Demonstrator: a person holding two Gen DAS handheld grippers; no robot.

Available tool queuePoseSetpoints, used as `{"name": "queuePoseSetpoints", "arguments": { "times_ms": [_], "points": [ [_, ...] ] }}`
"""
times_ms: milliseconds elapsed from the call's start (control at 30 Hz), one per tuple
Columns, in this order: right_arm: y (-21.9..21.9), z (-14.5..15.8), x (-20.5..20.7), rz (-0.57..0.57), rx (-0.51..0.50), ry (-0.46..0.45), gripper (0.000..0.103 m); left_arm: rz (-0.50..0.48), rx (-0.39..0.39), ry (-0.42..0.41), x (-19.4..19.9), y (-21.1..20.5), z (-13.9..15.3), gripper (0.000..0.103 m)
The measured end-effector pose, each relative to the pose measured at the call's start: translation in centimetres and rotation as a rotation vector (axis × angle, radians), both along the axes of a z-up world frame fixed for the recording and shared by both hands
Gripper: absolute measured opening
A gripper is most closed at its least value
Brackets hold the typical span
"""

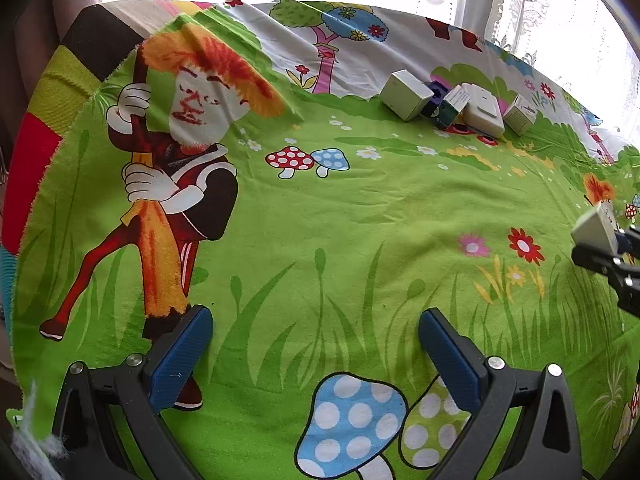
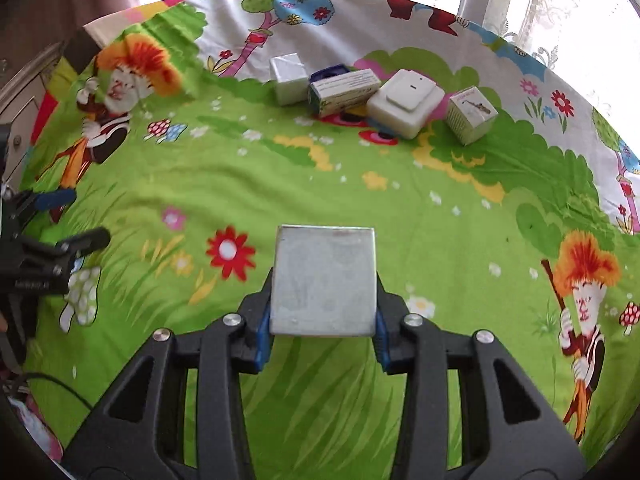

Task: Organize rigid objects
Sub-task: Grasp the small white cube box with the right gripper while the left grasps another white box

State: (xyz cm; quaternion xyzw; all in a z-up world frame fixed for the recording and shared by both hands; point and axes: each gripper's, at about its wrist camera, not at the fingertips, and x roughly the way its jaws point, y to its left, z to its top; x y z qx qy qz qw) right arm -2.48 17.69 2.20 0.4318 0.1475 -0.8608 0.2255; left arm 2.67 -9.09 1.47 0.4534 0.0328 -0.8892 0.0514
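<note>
My right gripper (image 2: 323,304) is shut on a flat grey-white box (image 2: 324,272), its blue pads pressed on the box's two sides above the green cloth. The left wrist view shows that box (image 1: 594,227) at the far right edge. My left gripper (image 1: 316,344) stands open over the cloth with nothing between its fingers. At the far side lies a row of objects: a white cube (image 2: 289,78), a green-and-white carton (image 2: 344,90) with a blue item (image 2: 330,72) behind it, a white lidded box (image 2: 406,102) and a small printed cube (image 2: 472,114).
A bright green cartoon cloth (image 1: 360,208) covers the whole surface, slightly wrinkled. A striped cushion or cover (image 1: 52,92) shows at the left edge. Lace curtains (image 1: 520,4) hang behind the far edge. The left gripper (image 2: 74,218) sits at the left of the right wrist view.
</note>
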Motion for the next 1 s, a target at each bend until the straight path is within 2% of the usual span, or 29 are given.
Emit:
{"name": "queuePoseSetpoints", "arguments": {
  "times_ms": [133, 267, 433, 533, 800, 833, 900, 1000],
  "points": [
    [1.1, -1.0, 2.2, -0.016, 0.014, 0.009, 0.044, 0.002, 0.000, -0.001, 0.0, 0.0, 0.0, 0.103],
    [2.7, -1.5, 2.0, -0.068, -0.077, -0.008, 0.044, 0.019, -0.004, -0.008, 0.1, 0.0, 0.0, 0.103],
    [2.1, -1.7, 2.2, -0.072, -0.071, 0.039, 0.044, 0.078, 0.037, -0.082, -1.7, 0.3, 0.3, 0.103],
    [2.0, -1.7, 2.1, -0.073, -0.066, 0.042, 0.045, 0.094, 0.156, -0.075, -5.2, 0.7, 1.1, 0.103],
    [2.0, -1.8, 2.1, -0.075, -0.073, 0.040, 0.045, 0.205, 0.325, 0.052, -17.8, 3.0, 3.4, 0.103],
    [2.0, -1.8, 2.1, -0.074, -0.072, 0.040, 0.045, 0.225, 0.327, 0.072, -18.9, 3.2, 3.5, 0.103],
    [2.0, -1.9, 2.2, -0.075, -0.072, 0.041, 0.045, 0.277, 0.278, 0.105, -20.7, 3.3, 3.5, 0.103],
    [2.1, -1.9, 2.1, -0.076, -0.080, 0.038, 0.045, 0.383, 0.243, 0.094, -22.4, 2.0, 2.2, 0.103]
  ]
}}
